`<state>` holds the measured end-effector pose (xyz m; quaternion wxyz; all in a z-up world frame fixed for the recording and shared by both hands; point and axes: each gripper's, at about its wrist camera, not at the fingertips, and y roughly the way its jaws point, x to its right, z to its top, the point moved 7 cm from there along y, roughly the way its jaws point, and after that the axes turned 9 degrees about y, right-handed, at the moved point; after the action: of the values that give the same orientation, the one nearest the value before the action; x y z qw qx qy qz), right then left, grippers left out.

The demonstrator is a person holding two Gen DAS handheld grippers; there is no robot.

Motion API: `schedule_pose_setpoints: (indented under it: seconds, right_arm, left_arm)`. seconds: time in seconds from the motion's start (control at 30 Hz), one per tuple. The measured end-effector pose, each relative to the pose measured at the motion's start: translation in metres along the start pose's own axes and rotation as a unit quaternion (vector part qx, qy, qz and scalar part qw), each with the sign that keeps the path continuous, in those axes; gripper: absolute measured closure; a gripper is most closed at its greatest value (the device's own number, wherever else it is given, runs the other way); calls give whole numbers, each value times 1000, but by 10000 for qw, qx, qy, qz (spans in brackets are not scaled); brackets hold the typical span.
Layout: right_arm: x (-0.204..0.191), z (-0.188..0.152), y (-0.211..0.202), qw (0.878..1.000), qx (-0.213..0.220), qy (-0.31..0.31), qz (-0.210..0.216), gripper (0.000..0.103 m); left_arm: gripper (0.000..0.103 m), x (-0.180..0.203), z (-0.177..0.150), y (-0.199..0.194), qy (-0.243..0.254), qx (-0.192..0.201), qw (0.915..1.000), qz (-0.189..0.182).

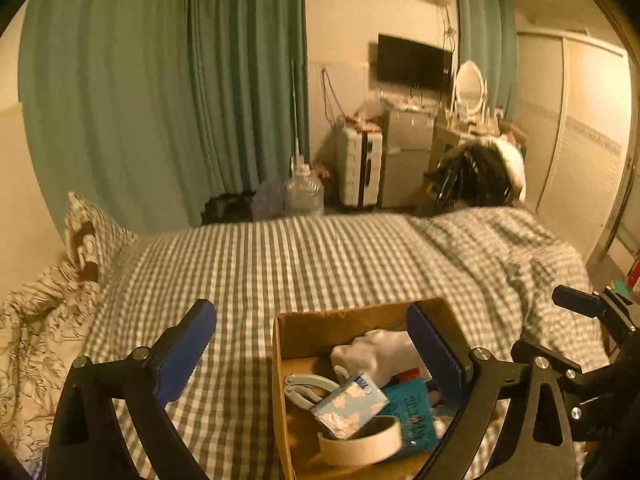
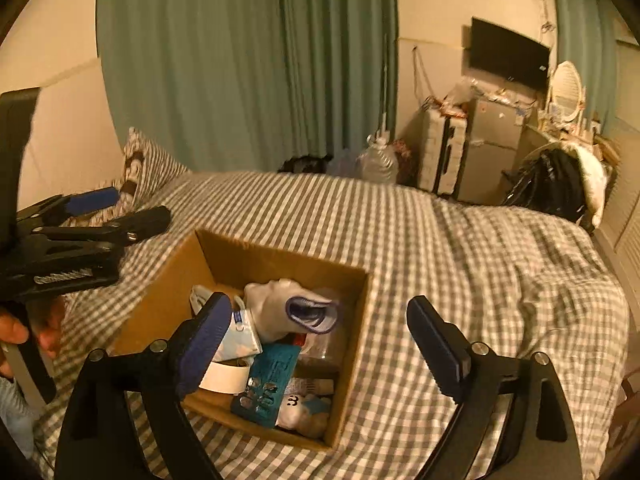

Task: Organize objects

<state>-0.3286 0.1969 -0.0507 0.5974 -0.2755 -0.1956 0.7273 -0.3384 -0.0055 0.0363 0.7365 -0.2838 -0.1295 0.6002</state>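
Grey-checked bedspread bearing an open brown cardboard box of mixed items; my left gripper and right gripper hover above, both spread wide, holding nothing.

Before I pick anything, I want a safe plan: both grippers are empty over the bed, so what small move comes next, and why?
Probably lower the right gripper toward the white sock, which lies on top of the cardboard box. Both grippers are open and hold nothing; the left gripper straddles the box's left wall, and the sock looks the least buried.
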Motion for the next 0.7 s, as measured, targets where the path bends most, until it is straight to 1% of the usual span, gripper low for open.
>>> schedule_pose_setpoints:
  seconds: [0.07, 0.13, 0.17, 0.23, 0.37, 0.47, 0.6, 0.7]
  right_arm:
    - [0, 7, -19, 9999, 133, 6, -51, 10]
    - [0, 12, -41, 9994, 326, -6, -95, 8]
    - [-1, 15, -50, 9991, 415, -8, -122, 7]
    - [-1, 20, -74, 9980, 621, -12, -141, 0]
    - [-3, 27, -120, 9949, 985, -45, -205, 0]
    - [-1, 26, -152, 9922, 1220, -23, -257, 0]
    - [4, 22, -195, 9873, 1549, 60, -350, 0]
    - [2, 13, -221, 9858, 1628, 101, -399, 0]
  left_arm:
    - [4, 2, 9, -21, 23, 151, 9999, 43]
    - [0, 3, 16, -45, 94, 342, 9993, 132]
    - [0, 3, 19, -57, 125, 434, 9988, 188]
    - [0, 5, 25, -82, 181, 645, 9973, 283]
    - [0, 12, 32, -128, 210, 967, 9946, 322]
    - [0, 19, 33, -160, 217, 1226, 9915, 388]
    - [0, 30, 29, -193, 306, 1459, 9880, 399]
    - [0, 39, 22, -211, 332, 1609, 9855, 413]
